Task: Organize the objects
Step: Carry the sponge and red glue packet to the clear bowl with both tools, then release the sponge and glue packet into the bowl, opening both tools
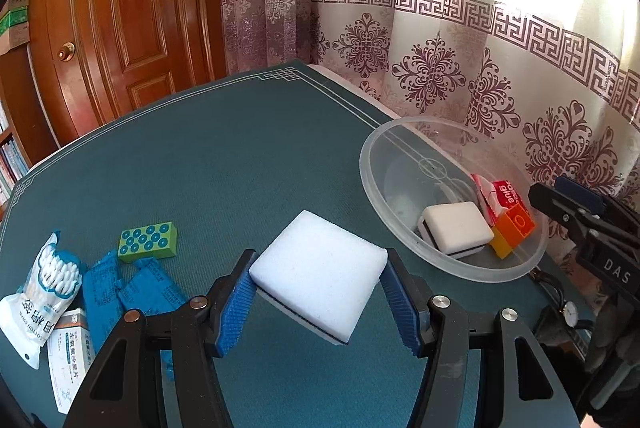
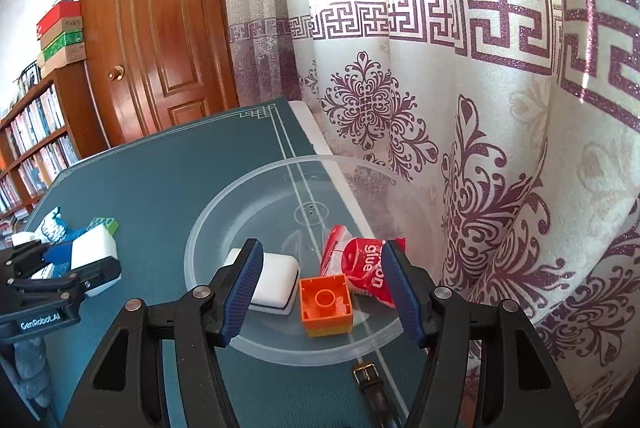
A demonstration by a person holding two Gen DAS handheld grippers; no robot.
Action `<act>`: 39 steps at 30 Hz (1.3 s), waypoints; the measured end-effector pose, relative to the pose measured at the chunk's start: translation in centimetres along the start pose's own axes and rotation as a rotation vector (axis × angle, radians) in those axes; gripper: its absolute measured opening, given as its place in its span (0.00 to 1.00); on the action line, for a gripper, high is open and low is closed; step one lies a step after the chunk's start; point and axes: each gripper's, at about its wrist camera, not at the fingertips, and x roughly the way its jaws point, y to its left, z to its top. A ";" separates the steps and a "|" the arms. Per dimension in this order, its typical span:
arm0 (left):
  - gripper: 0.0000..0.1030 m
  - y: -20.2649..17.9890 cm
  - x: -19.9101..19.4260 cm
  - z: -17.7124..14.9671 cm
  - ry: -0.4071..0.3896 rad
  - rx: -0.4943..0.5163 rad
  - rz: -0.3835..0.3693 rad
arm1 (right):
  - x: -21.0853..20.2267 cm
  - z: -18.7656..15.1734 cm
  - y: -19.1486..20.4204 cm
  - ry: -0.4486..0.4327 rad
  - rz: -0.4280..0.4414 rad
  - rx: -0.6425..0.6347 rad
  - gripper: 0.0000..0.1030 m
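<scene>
Teal desk mat [image 1: 224, 163]: left gripper [image 1: 318, 304] clamps a white sponge [image 1: 320, 270], bowl [image 1: 372, 183] drop probably next; right gripper [image 2: 322, 292] hangs released.

Setting: a home room — likely a study or bedroom. Evidence: panelled wooden door [image 2: 160, 27] with a brass knob [image 2: 116, 72]; sheer curtain [image 2: 460, 107] with purple ornament and key-pattern border, daylight behind it; bookshelf [image 2: 36, 143] packed with books, cardboard boxes [image 2: 60, 31] stacked on top. Desk [image 1: 220, 155] covered by a teal mat with a printed white border. Household odds on it — cotton swabs [image 1: 44, 288], sachets, toy bricks, a clear plastic bowl [image 1: 384, 203].
</scene>
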 end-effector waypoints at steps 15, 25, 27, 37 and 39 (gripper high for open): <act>0.63 -5.7 3.9 4.3 -0.015 0.104 -0.082 | -0.9 -1.5 -1.0 -0.002 0.046 0.028 0.61; 0.85 -6.5 6.4 5.7 -0.005 0.099 -0.113 | -0.8 -1.9 -0.8 0.004 0.055 0.028 0.61; 0.88 -6.0 6.6 5.3 0.003 0.079 -0.116 | -0.7 -2.0 -0.8 0.007 0.057 0.030 0.61; 0.88 -4.1 6.6 4.2 0.026 0.029 -0.076 | -0.5 -2.2 -0.5 0.020 0.065 0.027 0.61; 0.88 -4.0 6.4 4.0 0.029 0.025 -0.072 | -0.5 -2.2 -0.4 0.023 0.067 0.029 0.61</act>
